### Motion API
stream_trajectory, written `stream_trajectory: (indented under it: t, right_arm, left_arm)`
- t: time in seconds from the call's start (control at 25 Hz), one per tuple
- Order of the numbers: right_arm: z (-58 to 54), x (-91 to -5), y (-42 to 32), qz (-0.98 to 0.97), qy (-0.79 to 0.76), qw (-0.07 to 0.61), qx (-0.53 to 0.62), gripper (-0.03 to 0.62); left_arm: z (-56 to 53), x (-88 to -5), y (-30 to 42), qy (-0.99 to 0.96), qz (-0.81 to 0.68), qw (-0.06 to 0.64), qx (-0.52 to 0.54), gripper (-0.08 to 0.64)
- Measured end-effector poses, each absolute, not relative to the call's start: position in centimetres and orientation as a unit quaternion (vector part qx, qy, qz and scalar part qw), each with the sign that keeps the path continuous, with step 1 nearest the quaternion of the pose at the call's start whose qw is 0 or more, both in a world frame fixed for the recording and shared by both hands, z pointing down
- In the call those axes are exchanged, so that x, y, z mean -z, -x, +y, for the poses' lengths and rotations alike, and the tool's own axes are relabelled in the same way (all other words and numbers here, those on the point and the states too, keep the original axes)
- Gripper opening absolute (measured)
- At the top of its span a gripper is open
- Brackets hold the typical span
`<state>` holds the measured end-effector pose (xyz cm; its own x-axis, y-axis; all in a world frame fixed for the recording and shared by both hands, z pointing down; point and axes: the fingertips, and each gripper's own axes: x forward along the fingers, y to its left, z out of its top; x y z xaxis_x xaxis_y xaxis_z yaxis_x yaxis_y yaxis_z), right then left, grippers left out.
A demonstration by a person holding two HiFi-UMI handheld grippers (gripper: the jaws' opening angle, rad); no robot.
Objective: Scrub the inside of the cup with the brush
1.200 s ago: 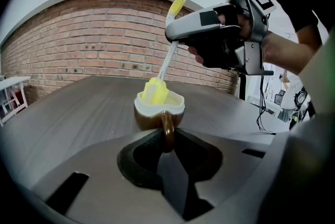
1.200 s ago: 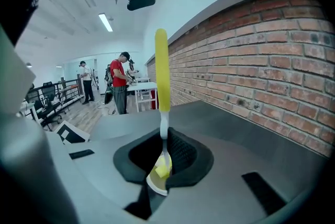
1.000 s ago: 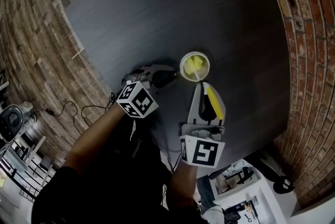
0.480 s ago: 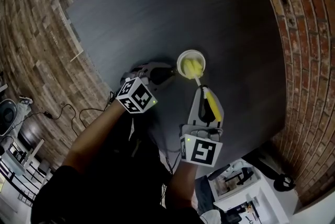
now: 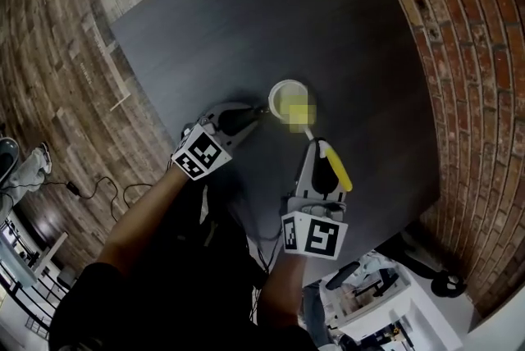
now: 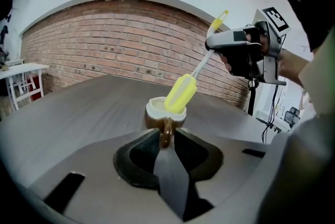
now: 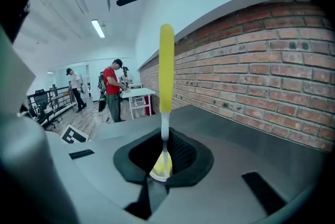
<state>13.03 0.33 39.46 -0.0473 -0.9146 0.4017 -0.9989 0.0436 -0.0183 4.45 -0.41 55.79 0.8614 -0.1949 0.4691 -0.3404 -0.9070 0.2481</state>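
A brown cup point(image 6: 165, 115) with a white inside point(image 5: 287, 99) stands on the dark table point(image 5: 246, 13). Its handle point(image 6: 166, 133) lies between the pads of my left gripper point(image 6: 166, 136), which grips it; those jaws have just been opening slightly. From the right, my right gripper point(image 5: 316, 146) is shut on the yellow-handled brush point(image 7: 166, 68). The brush's white stem runs down between the jaws. Its yellow sponge head point(image 6: 180, 93) is tilted at the cup's mouth, mostly above the rim. In the left gripper view, the right gripper point(image 6: 246, 50) hangs above and right of the cup.
A brick wall point(image 5: 459, 54) borders the table's right side. Wooden floor point(image 5: 57, 54) lies to the left, with a cable point(image 5: 98, 189) on it. A white bench with tools point(image 5: 385, 300) stands behind me. People point(image 7: 111, 89) stand by a white table far off.
Both grippers have risen a little. The brush has been drawn up and back, so its sponge head sits higher in the cup's mouth. The left gripper keeps the handle.
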Motion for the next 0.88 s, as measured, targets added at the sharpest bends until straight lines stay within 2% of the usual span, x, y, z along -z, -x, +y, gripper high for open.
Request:
stream_trajectory:
  t: [0.44, 0.88]
  right_arm:
    - [5.4, -34.2, -14.6, -0.692, -0.702, 0.088, -0.144, 0.046]
    - [14.8, -29.9, -14.5, -0.699, -0.696, 0.055, -0.152, 0.046]
  left_arm:
    - [1.1, -46.7, -3.1, -0.958, -0.193, 0.147, -0.151, 0.061]
    - [11.0, -38.2, -2.0, -0.959, -0.203, 0.145, -0.132, 0.037]
